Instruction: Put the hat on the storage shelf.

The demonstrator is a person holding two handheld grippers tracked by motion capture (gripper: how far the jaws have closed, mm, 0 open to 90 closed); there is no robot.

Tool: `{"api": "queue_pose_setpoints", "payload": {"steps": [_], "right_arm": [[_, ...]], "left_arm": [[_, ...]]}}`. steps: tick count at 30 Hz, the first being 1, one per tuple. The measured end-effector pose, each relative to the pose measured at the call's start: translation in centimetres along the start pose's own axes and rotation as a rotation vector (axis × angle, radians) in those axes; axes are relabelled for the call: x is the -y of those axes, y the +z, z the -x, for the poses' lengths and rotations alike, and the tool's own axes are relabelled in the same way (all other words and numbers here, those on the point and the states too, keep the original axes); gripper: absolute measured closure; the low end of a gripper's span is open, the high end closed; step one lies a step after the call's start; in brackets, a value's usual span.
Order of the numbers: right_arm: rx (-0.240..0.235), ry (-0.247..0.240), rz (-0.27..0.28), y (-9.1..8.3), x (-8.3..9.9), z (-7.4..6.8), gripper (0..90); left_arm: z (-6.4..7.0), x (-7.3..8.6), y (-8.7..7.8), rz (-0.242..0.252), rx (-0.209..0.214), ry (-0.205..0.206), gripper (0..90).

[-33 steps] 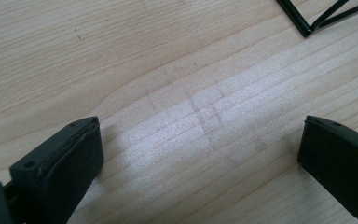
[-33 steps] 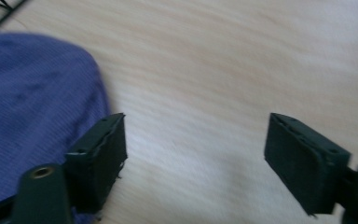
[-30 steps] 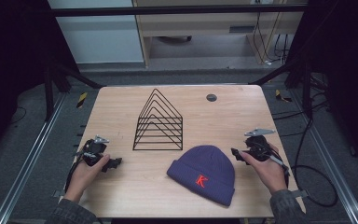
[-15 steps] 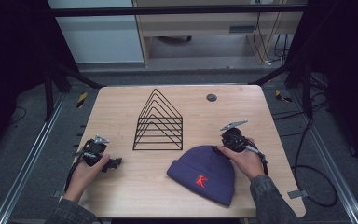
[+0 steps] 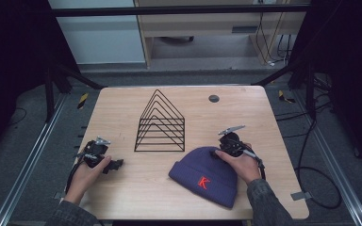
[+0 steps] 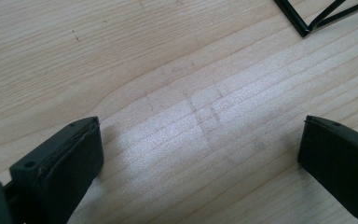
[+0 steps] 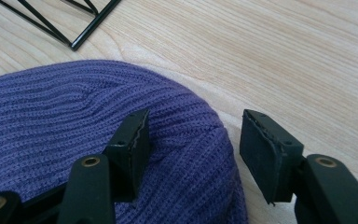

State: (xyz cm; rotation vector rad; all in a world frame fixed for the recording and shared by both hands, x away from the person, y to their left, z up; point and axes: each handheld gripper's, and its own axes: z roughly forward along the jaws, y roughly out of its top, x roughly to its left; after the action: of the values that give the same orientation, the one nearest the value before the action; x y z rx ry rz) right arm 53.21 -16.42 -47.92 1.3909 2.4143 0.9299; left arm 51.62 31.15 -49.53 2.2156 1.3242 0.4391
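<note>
- Near the table's [image 5: 122, 101] front edge, right of centre, lies a purple knit hat [image 5: 207, 176] with a red K facing up.
- The right gripper [image 7: 193, 140] is at the hat's right end, jaws open, one jaw on the knit and the other over bare wood (nothing is gripped).
- Near the front left corner, the left gripper [image 6: 198, 156] rests low over bare wood, jaws wide apart and empty.
- At the table's centre stands a black wire rack [image 5: 160, 125], just behind the hat.
- A small dark disc [image 5: 213, 98] sits near the back edge.
</note>
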Motion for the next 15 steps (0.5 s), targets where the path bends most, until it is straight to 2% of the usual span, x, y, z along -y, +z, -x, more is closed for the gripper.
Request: {"api": "queue_pose_setpoints", "payload": {"steps": [10, 15], "right_arm": [[-0.023, 0.023, 0.015, 0.36, 0.7, 0.05, 46.8], [-0.05, 0.034, 0.026, 0.48, 1.0, 0.29, 53.5]], "left_arm": [[0.01, 0.01, 0.0, 0.001, 0.0, 0.001, 0.0], [0.01, 0.02, 0.0, 0.001, 0.0, 0.001, 0.0]]}}
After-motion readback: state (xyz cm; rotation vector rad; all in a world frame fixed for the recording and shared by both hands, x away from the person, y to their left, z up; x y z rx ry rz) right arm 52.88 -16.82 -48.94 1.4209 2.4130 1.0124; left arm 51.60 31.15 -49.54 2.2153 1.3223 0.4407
